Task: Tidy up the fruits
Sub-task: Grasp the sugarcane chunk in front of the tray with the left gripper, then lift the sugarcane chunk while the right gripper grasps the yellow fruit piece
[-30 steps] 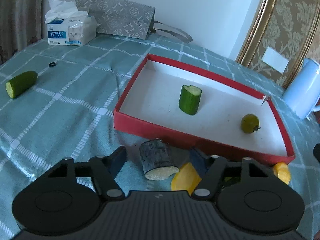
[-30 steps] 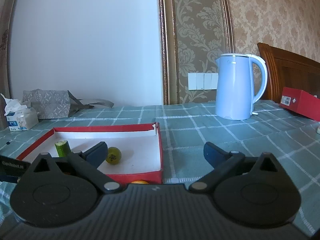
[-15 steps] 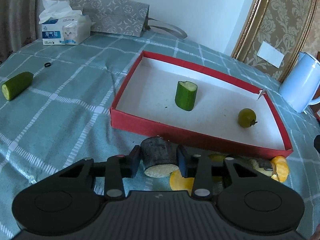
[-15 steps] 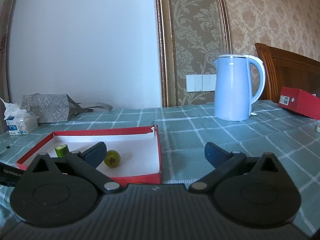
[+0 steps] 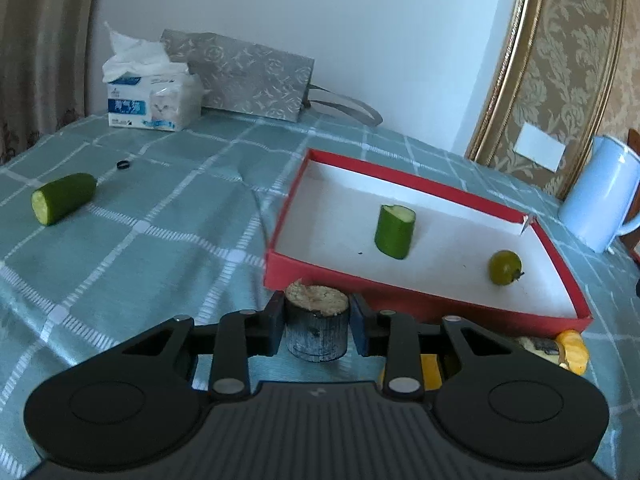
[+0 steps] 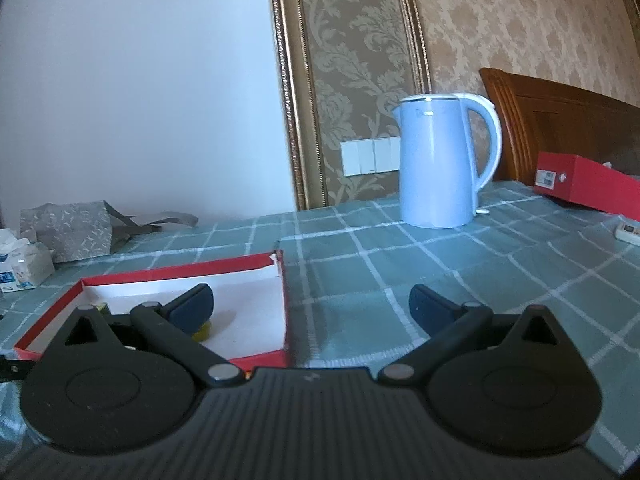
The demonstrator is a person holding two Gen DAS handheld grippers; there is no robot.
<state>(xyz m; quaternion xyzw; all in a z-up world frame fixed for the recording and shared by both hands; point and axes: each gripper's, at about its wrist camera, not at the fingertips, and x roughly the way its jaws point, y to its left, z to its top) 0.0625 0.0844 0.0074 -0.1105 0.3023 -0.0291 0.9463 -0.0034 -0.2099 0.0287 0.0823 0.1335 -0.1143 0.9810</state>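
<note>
My left gripper (image 5: 317,326) is shut on a dark-skinned cut chunk (image 5: 316,334) with a pale cut face on top, lifted just in front of the red tray (image 5: 424,304). In the tray stand a green cucumber piece (image 5: 394,231) and a small green round fruit (image 5: 505,267). Another cucumber piece (image 5: 63,197) lies on the cloth at far left. Yellow peel pieces (image 5: 574,351) lie by the tray's near right corner. My right gripper (image 6: 311,309) is open and empty, above the tray's (image 6: 285,304) right edge.
A blue kettle (image 6: 444,160) stands at the back right. A tissue box (image 5: 150,98) and a grey paper bag (image 5: 248,74) sit at the far left against the wall. A red box (image 6: 588,184) lies at far right. A small black ring (image 5: 123,164) lies on the cloth.
My left gripper closed on the dark chunk and lifted it, turning its cut face upward. My right gripper rose slightly and stayed open.
</note>
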